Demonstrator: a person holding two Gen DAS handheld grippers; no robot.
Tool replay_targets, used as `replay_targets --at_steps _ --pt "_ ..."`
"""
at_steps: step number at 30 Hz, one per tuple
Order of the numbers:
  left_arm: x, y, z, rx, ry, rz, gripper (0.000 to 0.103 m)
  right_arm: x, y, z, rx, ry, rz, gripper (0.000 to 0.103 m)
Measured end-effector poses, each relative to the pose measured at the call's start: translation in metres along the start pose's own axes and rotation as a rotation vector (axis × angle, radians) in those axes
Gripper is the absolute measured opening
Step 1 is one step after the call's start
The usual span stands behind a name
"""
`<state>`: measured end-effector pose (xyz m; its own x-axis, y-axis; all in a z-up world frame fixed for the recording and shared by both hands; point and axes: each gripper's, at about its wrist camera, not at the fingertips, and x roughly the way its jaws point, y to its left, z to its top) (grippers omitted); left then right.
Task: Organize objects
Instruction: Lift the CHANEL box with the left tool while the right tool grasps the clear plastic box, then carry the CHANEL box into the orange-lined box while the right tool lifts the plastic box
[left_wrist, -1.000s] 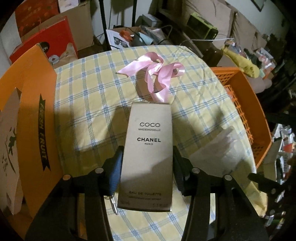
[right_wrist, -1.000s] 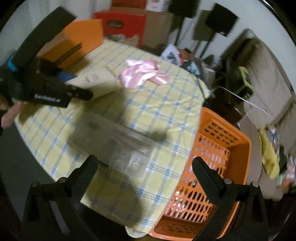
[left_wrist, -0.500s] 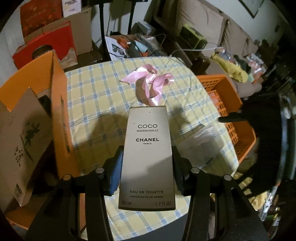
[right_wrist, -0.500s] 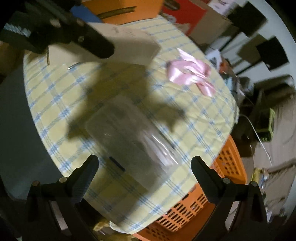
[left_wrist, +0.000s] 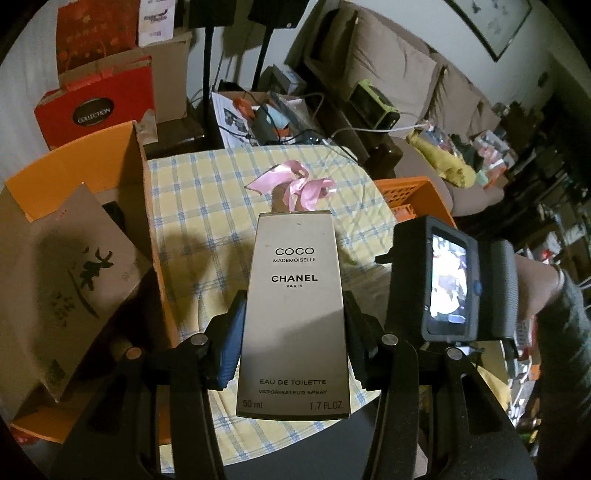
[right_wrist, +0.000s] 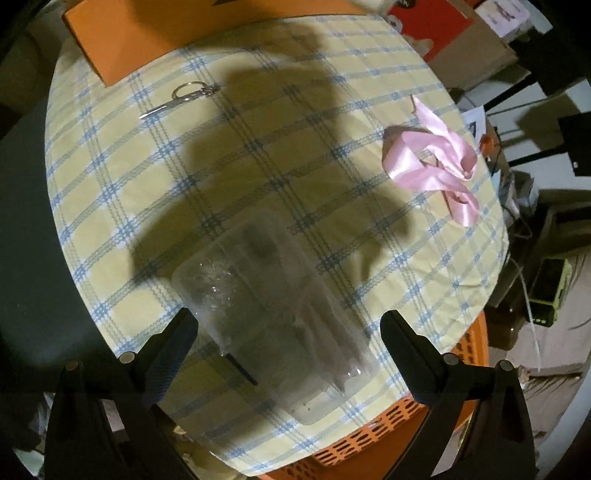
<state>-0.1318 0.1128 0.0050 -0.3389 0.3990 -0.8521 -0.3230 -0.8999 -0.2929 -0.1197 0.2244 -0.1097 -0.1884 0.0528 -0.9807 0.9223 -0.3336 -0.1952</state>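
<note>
My left gripper (left_wrist: 293, 325) is shut on a beige Chanel perfume box (left_wrist: 293, 314) and holds it high above the checked table (left_wrist: 199, 206). My right gripper (right_wrist: 284, 332) is open, its fingers either side of a clear plastic package (right_wrist: 280, 325) that lies near the table's edge. A pink ribbon (right_wrist: 436, 166) lies on the cloth; it also shows in the left wrist view (left_wrist: 295, 184). The right gripper's body (left_wrist: 443, 280) shows at the right of the left wrist view.
An orange slotted basket (right_wrist: 388, 424) stands beside the table, also in the left wrist view (left_wrist: 413, 199). An orange fruit box (left_wrist: 74, 177) with a brown paper bag (left_wrist: 66, 295) stands at the left. A keyring with a metal pin (right_wrist: 181, 98) lies near the orange box (right_wrist: 155, 40).
My left gripper has risen and drawn back with the perfume box. My right gripper has moved over the clear package, which now lies between its fingers.
</note>
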Motion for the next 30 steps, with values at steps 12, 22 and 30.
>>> replay_targets --at_steps 12,22,30 --pt "0.000 0.010 -0.004 -0.016 -0.008 0.026 0.045 0.005 -0.040 0.000 0.375 -0.083 0.132 0.086" --pt "-0.016 0.027 -0.007 -0.034 -0.034 0.031 0.045 0.002 -0.019 -0.022 0.337 -0.118 0.068 0.090" --pt "-0.052 0.062 -0.011 -0.067 -0.084 0.066 0.045 -0.015 -0.017 -0.032 0.386 -0.200 0.045 0.073"
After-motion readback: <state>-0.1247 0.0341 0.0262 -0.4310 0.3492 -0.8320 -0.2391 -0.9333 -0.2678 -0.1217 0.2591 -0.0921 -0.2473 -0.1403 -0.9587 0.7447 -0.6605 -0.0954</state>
